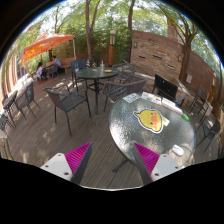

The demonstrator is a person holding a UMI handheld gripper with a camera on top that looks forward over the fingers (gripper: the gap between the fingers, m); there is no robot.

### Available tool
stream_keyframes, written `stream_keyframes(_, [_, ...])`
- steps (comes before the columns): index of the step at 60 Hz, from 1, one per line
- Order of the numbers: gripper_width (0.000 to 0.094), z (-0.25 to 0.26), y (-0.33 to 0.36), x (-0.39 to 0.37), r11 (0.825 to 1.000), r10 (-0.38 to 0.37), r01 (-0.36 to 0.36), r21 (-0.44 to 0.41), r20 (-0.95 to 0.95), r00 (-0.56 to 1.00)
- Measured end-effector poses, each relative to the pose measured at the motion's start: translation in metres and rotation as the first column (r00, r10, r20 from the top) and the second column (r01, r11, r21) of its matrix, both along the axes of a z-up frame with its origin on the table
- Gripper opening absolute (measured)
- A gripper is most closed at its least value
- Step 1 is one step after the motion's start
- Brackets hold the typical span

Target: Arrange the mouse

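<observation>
A small dark mouse (186, 115) lies at the far edge of a round glass counter (125, 130), just beyond a yellow mat (150, 119). No writing is readable. The hand-held gripper (113, 158) hangs wide and empty, nearer than both.

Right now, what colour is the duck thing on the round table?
Yellow duck-shaped pad, gripper view.

The gripper (113, 158), fingers apart and holding nothing, hangs over a wooden deck (45, 140), just beside a round glass counter (150, 125) bearing a yellow mat (149, 119), with chairs (68, 100) and an orange umbrella (48, 45) well beyond the counter.
</observation>
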State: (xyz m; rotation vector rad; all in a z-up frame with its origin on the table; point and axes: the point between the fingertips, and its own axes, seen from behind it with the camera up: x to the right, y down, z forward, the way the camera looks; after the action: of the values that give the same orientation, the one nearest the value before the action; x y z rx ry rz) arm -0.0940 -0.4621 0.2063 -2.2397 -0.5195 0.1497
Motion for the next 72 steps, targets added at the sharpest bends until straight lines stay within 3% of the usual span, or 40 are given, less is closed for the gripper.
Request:
stream_keyframes(14, [0.0846,-0.03,0.0,0.041,1.0,0.013,-0.013,-0.02,0.005,1.0])
stream_keyframes(24, [0.0847,-0.068,0.011,0.116,0.999,-0.015,0.016,-0.032,0.011,1.0])
stream_keyframes(34, [0.0846,-0.117,0.049,0.232,0.991,-0.13,0.131,-0.016,0.061,0.99])
stream_keyframes(42, [0.085,-0.153,0.094,0.318,0.971,-0.239,0.239,0.011,0.086,0.967])
stream_keyframes(52, [0.0852,-0.19,0.151,0.381,0.947,-0.322,0.323,0.005,0.062,0.945])
stream_keyframes(60, [0.0846,-0.209,0.185,0.402,0.947,-0.322,0.322,0.004,0.05,0.945])
stream_keyframes(72, [0.0843,-0.219,0.224,0.402,0.962,-0.272,0.272,0.017,0.025,0.962])
